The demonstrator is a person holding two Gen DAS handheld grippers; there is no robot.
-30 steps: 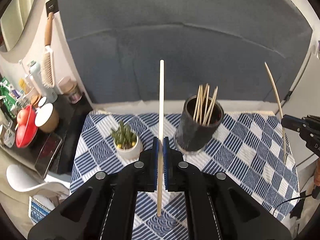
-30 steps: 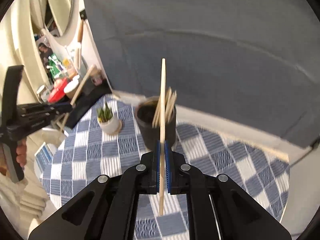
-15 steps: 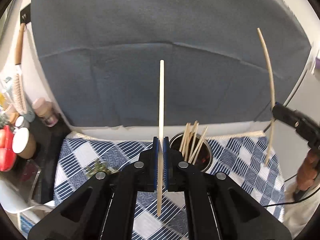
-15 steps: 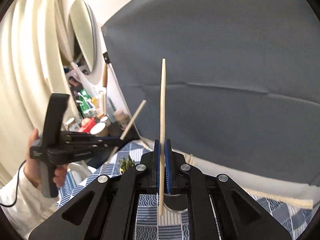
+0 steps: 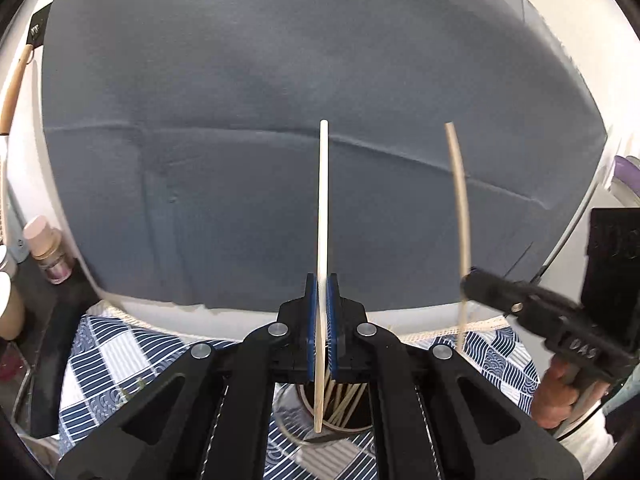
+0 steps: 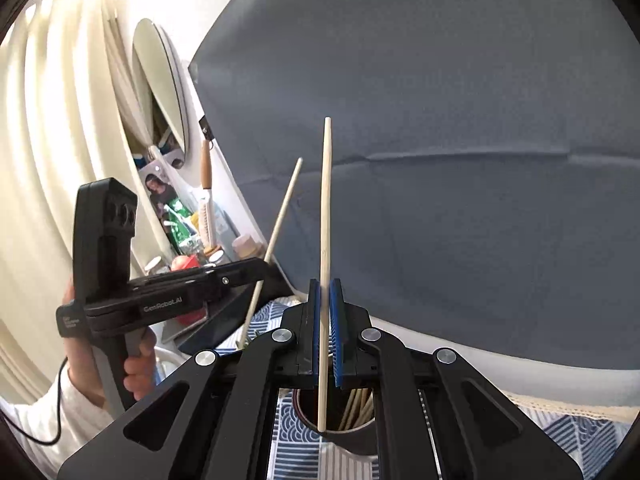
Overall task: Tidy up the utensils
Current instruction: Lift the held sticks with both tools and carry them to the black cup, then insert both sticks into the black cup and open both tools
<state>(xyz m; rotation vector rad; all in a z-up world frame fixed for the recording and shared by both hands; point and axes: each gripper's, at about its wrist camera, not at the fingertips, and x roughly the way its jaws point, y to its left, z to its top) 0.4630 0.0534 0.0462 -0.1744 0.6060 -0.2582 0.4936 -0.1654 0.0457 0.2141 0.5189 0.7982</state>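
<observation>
My left gripper (image 5: 322, 280) is shut on a wooden chopstick (image 5: 323, 216) held upright, its lower tip over the dark holder (image 5: 340, 420) that has several chopsticks in it. My right gripper (image 6: 325, 284) has its blue pads slightly parted around a second upright chopstick (image 6: 325, 216), whose lower tip hangs over the rim of the same holder (image 6: 352, 436). The pads look loose on the stick. Each gripper shows in the other's view: the right one (image 5: 466, 280) and the left one (image 6: 262, 266), both close beside the holder.
A blue-and-white checked cloth (image 5: 104, 356) covers the table. A grey backdrop (image 5: 280, 100) stands behind it. Jars and bottles (image 5: 44, 248) crowd a shelf at the left, with a hairbrush (image 6: 206, 196) and an oval mirror (image 6: 160, 80) there too.
Both grippers have come closer together over the holder, which now sits right under the fingers. The right pads have parted slightly from the chopstick.
</observation>
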